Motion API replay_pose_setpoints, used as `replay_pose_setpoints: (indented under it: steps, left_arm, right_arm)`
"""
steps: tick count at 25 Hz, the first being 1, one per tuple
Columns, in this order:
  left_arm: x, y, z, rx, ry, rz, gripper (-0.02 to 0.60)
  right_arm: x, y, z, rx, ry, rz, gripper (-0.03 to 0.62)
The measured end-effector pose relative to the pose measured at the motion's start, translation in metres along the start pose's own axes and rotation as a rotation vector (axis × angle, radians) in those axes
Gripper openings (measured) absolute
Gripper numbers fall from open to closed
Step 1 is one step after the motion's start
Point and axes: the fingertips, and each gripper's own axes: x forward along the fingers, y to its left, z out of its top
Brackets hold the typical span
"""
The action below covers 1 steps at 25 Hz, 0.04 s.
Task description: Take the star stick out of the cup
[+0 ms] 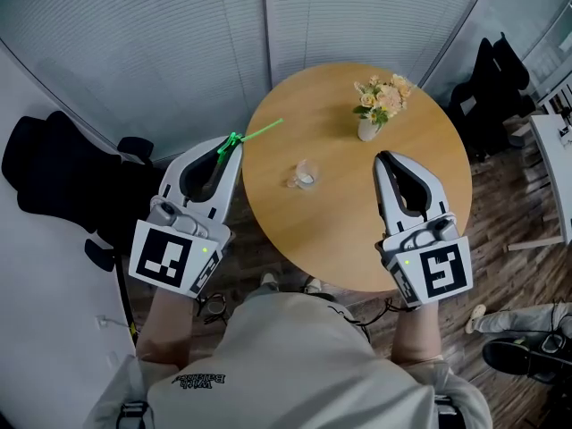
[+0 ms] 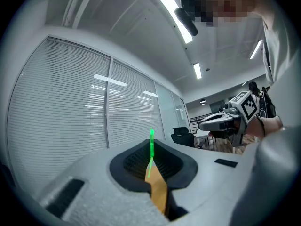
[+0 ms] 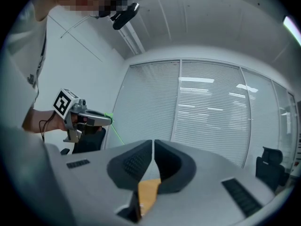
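My left gripper (image 1: 234,143) hangs level over the left rim of the round wooden table (image 1: 340,239), shut on the thin green star stick (image 1: 259,132). The stick pokes out past the jaw tips toward the table's far side. In the left gripper view the green stick (image 2: 151,147) stands upright, pinched between the dark pads. The small clear cup (image 1: 304,175) sits on the table to the right of that gripper, apart from the stick. My right gripper (image 1: 382,157) hovers over the table's right half, shut with nothing in it (image 3: 153,142).
A small white vase of flowers (image 1: 375,105) stands at the table's far right. Black office chairs sit at the left (image 1: 54,172) and the far right (image 1: 487,88). Window blinds (image 1: 179,34) run behind the table. A white desk edge (image 1: 550,150) is at the right.
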Motion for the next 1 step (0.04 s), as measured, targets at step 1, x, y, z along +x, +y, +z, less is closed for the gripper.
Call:
replay_pose_setpoints:
  steps: [1]
  left_arm:
    - [-0.0006, 0.0005, -0.0004, -0.005, 0.001, -0.001, 0.034]
  right_arm:
    - [0.0004, 0.0005, -0.0012, 0.001, -0.001, 0.001, 0.037]
